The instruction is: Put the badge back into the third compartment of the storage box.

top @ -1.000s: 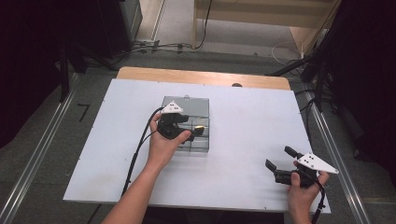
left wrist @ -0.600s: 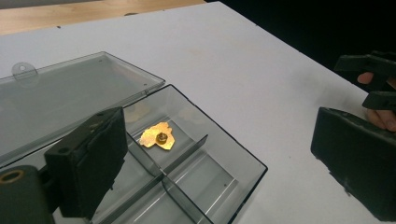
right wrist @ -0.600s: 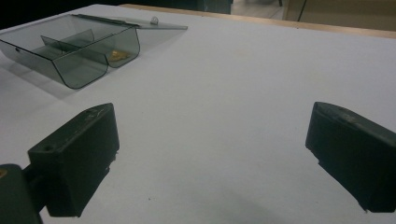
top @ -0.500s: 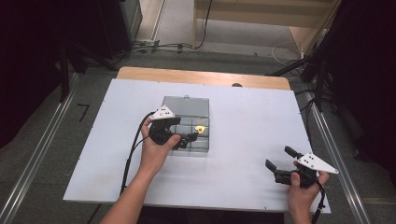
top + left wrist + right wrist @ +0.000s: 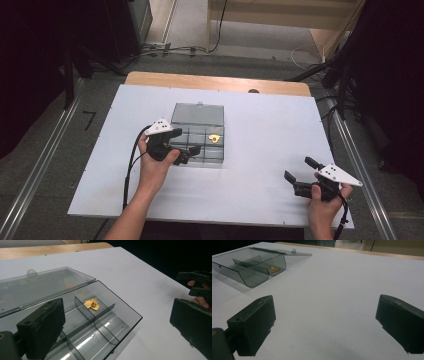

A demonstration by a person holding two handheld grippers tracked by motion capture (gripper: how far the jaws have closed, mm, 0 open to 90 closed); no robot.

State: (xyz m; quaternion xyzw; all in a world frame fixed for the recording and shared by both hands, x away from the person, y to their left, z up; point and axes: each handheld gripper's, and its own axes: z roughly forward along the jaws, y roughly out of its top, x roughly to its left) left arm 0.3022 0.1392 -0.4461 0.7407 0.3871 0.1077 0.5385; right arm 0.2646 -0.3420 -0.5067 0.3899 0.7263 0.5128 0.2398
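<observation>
Gold piece [image 5: 92, 304] lies in the open clear box [image 5: 206, 150]; left claw [image 5: 192, 151], just opened, gapes empty at the box's near-left corner; right claw [image 5: 299, 175] open, well apart.

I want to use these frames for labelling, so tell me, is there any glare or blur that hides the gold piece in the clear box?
Left gripper view: bright streaks of glare on the smoky clear plastic compartment box, yet the small gold metal piece stays sharp. Right gripper view: the near black jaws are soft and the gold piece is dim behind the box wall. High view: even light, gold piece tiny.
</observation>
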